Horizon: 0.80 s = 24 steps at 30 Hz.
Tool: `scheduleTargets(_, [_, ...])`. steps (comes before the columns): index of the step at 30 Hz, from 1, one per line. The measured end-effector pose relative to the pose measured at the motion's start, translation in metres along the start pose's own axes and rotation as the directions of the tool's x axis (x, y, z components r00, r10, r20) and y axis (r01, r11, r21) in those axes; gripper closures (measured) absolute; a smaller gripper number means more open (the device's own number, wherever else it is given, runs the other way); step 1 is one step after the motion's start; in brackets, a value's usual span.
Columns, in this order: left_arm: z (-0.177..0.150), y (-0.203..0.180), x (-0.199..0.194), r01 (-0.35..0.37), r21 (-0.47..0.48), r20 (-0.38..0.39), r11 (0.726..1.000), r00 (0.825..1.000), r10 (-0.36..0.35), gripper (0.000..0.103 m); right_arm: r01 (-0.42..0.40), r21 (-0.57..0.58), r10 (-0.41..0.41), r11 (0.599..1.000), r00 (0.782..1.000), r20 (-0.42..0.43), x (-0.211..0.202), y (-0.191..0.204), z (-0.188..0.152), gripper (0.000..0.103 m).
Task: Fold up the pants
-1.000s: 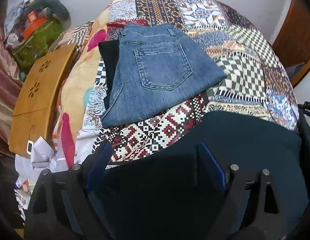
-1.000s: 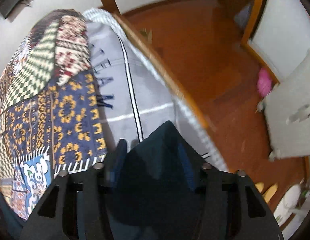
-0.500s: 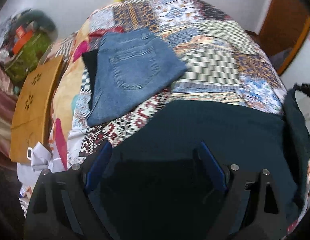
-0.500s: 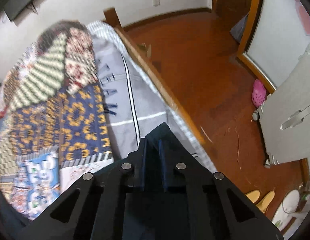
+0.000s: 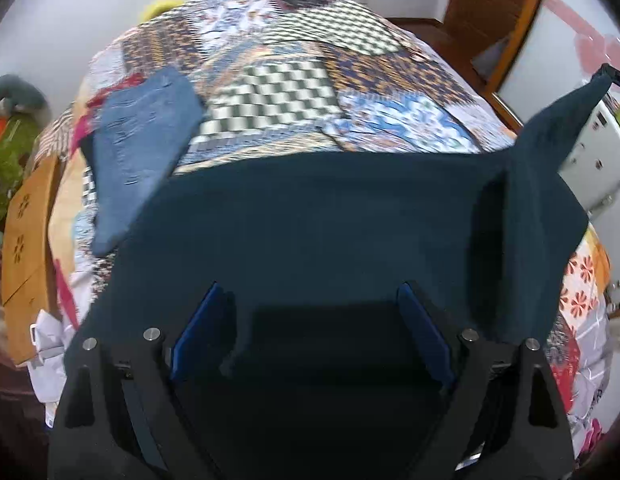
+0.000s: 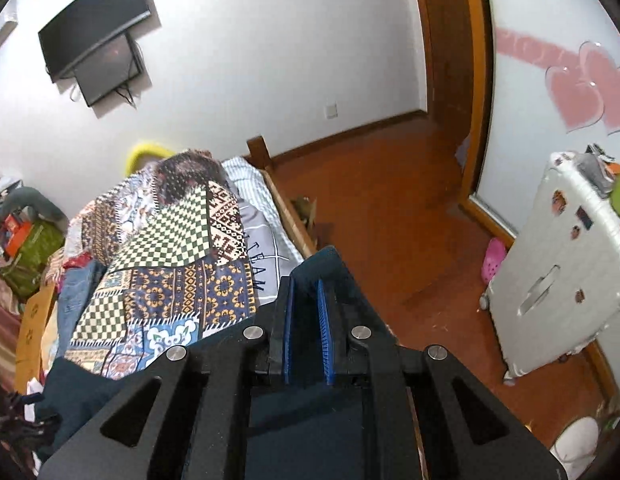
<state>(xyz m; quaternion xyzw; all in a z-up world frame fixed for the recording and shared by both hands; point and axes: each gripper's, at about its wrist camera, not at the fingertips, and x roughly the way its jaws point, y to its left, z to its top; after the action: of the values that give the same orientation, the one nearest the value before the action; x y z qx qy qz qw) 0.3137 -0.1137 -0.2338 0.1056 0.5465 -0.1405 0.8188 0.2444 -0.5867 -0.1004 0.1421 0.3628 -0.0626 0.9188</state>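
Here, pants: dark teal pants (image 5: 330, 216) spread over patchwork bedspread (image 5: 277, 92)
Right gripper (image 6: 305, 304): pinching one raised corner of the pants
Left gripper (image 5: 310, 312): jaws wide above the fabric

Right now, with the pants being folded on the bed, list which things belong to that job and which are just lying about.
Belonging to the job:
dark teal pants
right gripper, shut on a corner
left gripper, open
folded jeans

Lying about:
patchwork quilt
white suitcase
wall television
pink shoe
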Motion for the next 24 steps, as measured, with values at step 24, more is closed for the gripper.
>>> scheduleTargets(24, [-0.004,-0.014,-0.033,0.009,-0.059,0.113,0.998,0.994,-0.002,0.014,0.064,-0.044,-0.071,0.997,0.981,-0.179,-0.006,-0.019,-0.075,0.097])
